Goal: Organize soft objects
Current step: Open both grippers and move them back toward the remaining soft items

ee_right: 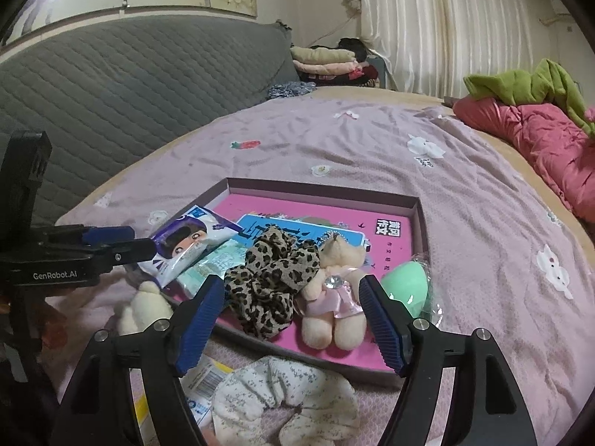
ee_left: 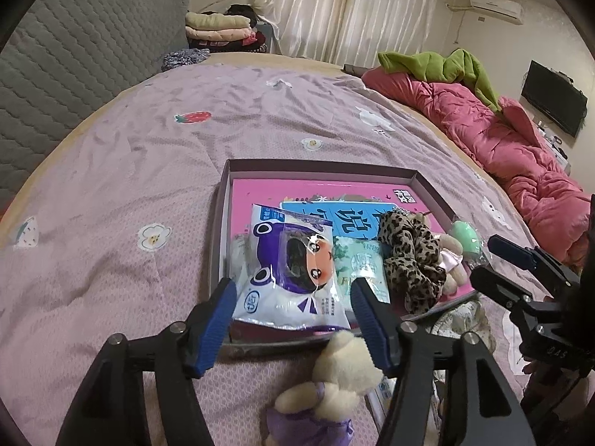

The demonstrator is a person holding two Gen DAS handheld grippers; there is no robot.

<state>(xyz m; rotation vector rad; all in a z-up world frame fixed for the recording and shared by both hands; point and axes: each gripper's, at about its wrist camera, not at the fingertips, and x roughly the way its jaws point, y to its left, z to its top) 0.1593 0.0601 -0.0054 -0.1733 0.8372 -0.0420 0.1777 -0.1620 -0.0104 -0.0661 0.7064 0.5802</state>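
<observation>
Soft objects fill a shallow cardboard tray [ee_left: 223, 223] on the lilac quilted bed [ee_left: 130, 171]: a glossy plastic mask packet [ee_left: 286, 278] at the near left, a crinkled leopard-print scrunchie [ee_right: 271, 275] mid-tray, a plush bear in a pink satin dress [ee_right: 331, 304] beside it, and a smooth mint egg-shaped sponge [ee_right: 405, 286] at the right wall. Outside the near rim lie a fuzzy cream bear in purple [ee_left: 334, 383] and a floral fabric scrunchie [ee_right: 282, 397]. The left hand-held gripper [ee_left: 293, 312] stands apart, its ribbed blue pads flanking the packet without pressing. The right hand-held gripper [ee_right: 293, 312] is also spread, empty.
</observation>
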